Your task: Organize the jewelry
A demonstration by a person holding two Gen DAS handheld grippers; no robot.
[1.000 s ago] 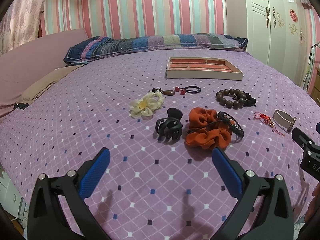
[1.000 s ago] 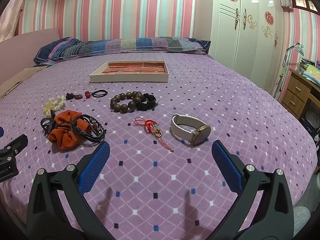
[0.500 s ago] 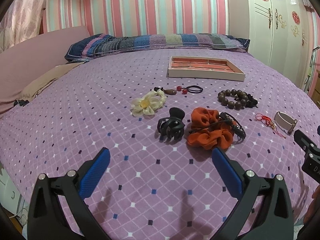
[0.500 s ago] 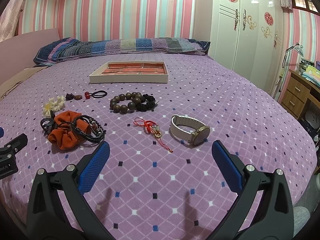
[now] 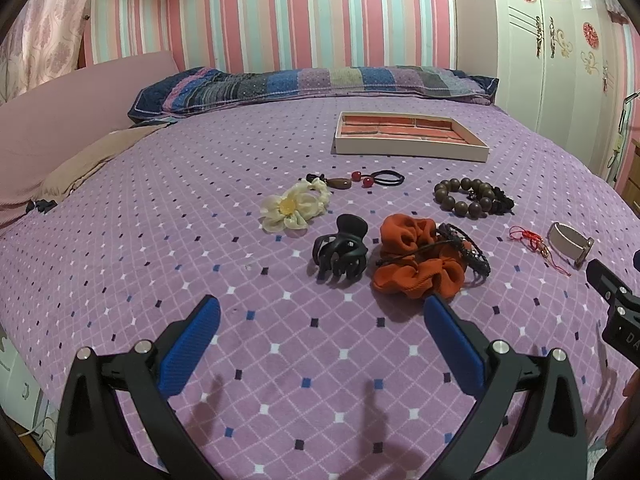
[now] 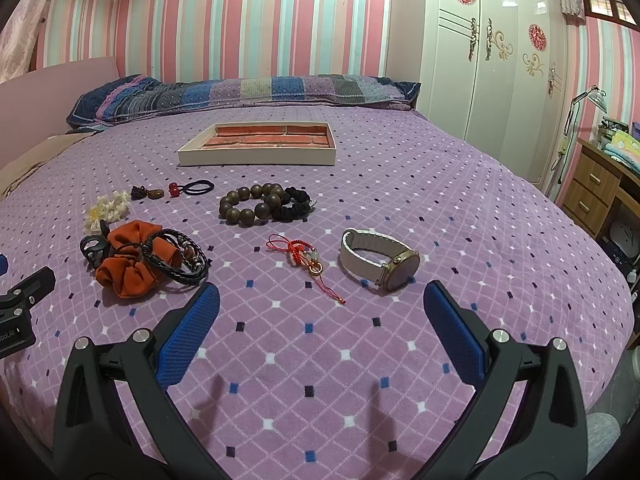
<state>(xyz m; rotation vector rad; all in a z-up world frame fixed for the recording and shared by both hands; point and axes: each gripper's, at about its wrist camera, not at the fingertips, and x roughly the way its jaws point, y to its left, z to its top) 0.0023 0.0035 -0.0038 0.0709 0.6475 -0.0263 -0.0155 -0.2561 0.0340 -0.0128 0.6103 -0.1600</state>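
On the purple patterned bedspread (image 5: 168, 208), the jewelry is spread out in front of both grippers. The left gripper (image 5: 322, 330) is held above the cover with its jaws wide apart and nothing between them; the right gripper (image 6: 322, 326) is likewise held open and empty. Just beyond the left gripper a black claw clip (image 5: 340, 254) is seen beside an orange scrunchie (image 5: 416, 262), against which a braided leather bracelet (image 6: 178, 258) is laid. Farther back a cream flower hair tie (image 5: 294, 208) and a wooden bead bracelet (image 6: 254, 204) are found. Ahead of the right gripper a red knotted charm (image 6: 306, 258) and a wristwatch (image 6: 380, 258) are placed near each other. A shallow tray (image 6: 256, 157) is set well apart, near the pillow (image 6: 240, 94).
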